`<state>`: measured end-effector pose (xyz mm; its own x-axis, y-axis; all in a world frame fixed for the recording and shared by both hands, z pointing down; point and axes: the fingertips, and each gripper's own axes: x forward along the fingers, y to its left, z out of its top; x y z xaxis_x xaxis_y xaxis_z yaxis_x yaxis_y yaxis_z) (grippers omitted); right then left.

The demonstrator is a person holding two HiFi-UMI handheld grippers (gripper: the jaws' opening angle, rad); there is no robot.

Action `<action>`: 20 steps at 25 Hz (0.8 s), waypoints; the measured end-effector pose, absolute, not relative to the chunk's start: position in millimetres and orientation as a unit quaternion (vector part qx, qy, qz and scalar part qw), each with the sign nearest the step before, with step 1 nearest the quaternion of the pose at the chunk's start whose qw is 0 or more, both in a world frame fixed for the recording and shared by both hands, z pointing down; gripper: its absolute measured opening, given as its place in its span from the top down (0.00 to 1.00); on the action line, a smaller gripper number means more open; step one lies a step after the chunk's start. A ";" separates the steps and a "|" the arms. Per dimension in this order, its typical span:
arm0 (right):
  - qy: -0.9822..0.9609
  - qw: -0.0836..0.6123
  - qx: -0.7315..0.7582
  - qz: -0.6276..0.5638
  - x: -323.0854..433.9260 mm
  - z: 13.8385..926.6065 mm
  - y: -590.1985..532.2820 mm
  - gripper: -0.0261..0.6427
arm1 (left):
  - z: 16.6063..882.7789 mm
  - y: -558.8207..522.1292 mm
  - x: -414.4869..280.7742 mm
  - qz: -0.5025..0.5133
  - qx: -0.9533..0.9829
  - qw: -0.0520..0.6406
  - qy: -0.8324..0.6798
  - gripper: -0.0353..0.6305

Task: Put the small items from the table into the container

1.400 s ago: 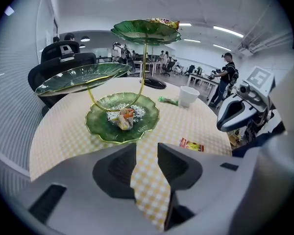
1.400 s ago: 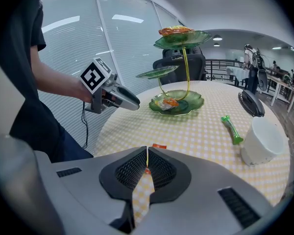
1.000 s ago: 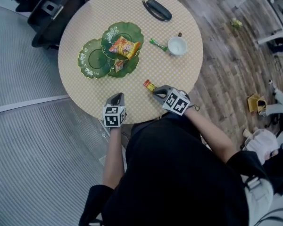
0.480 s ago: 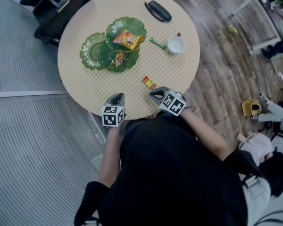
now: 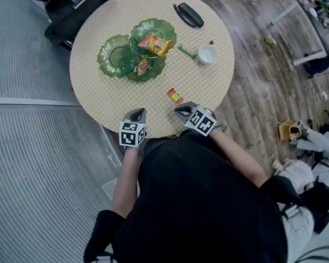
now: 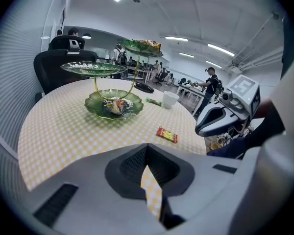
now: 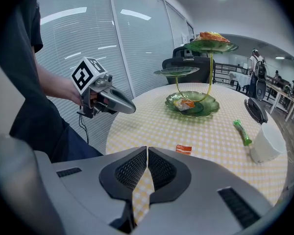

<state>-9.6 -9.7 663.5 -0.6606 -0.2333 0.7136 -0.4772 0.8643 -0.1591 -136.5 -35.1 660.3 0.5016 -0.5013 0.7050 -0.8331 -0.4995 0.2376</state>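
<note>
both grippers hover over the near edge of the round table (image 5: 98,100), which is covered in a yellow checked cloth. the left gripper (image 5: 137,112) has its jaws pressed together with nothing between them, only the cloth showing beneath. the right gripper (image 5: 180,109) is just the same, jaws closed tip to tip and empty. they sit side by side and apart, both tilted down toward the tabletop.

just beyond the right gripper, lying flat on the cloth and touching neither gripper, is a small orange-red snack packet (image 5: 175,96). it is the loose item nearest the person.

farther in, left of centre, stands the green tiered stand (image 5: 132,61), three leaf-shaped dishes on thin gold stems. the lowest dish (image 5: 152,71) holds a small wrapped sweet (image 5: 142,67), the top dish (image 5: 165,30) carries an orange snack bag (image 5: 155,44), and the middle dish (image 5: 119,56) juts out to the left.

right of the stand, a green stick packet (image 5: 185,51) lies on the cloth just beside a white cup (image 5: 208,53), which stands upright. it is not clear whether the two touch.

near the far rim a black oblong case (image 5: 188,15) lies on the table, and past the table's far left edge a black office chair (image 5: 77,1) stands on the floor.
</note>
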 end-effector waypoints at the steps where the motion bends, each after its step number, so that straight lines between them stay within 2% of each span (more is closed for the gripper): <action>1: -0.895 0.362 0.197 0.169 -10.0 664.0 -9.8 0.92 | 660.3 -34.5 -136.8 0.284 0.816 0.293 -0.409 0.94; 20: -0.879 0.393 0.204 0.178 -3.0 692.5 -26.0 0.92 | 673.7 -13.5 -99.8 0.292 0.828 0.317 -0.360 0.94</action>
